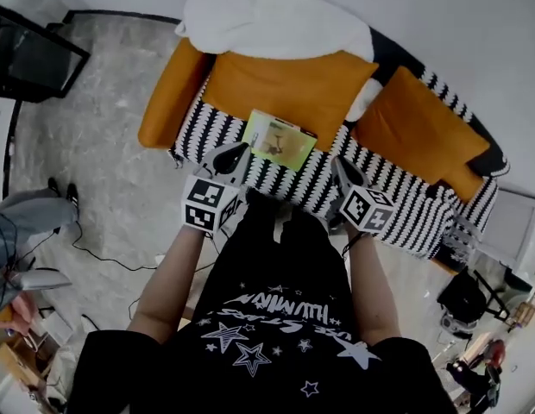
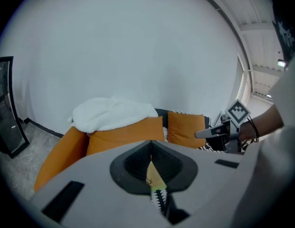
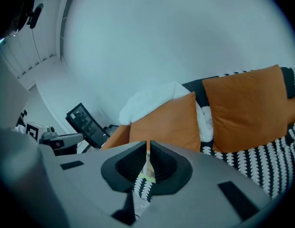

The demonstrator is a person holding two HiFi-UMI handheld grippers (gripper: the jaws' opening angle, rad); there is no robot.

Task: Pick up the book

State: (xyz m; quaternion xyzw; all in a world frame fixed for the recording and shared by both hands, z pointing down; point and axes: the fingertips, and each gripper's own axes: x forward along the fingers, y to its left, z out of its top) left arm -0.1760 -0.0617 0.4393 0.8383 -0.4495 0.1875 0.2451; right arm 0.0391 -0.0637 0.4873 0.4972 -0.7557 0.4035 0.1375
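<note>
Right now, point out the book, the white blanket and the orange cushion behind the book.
book (image 1: 280, 139), head view, middle of its cover.
white blanket (image 1: 259, 20), head view, middle of the heap on the sofa back.
orange cushion (image 1: 289, 89), head view, centre of its face.

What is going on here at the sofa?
A person stands at the striped sofa with a hand-held gripper in each hand. The left hand-held gripper and the right hand-held gripper point toward the book lying on the seat. Both have their jaws together; the book is not gripped yet.
</note>
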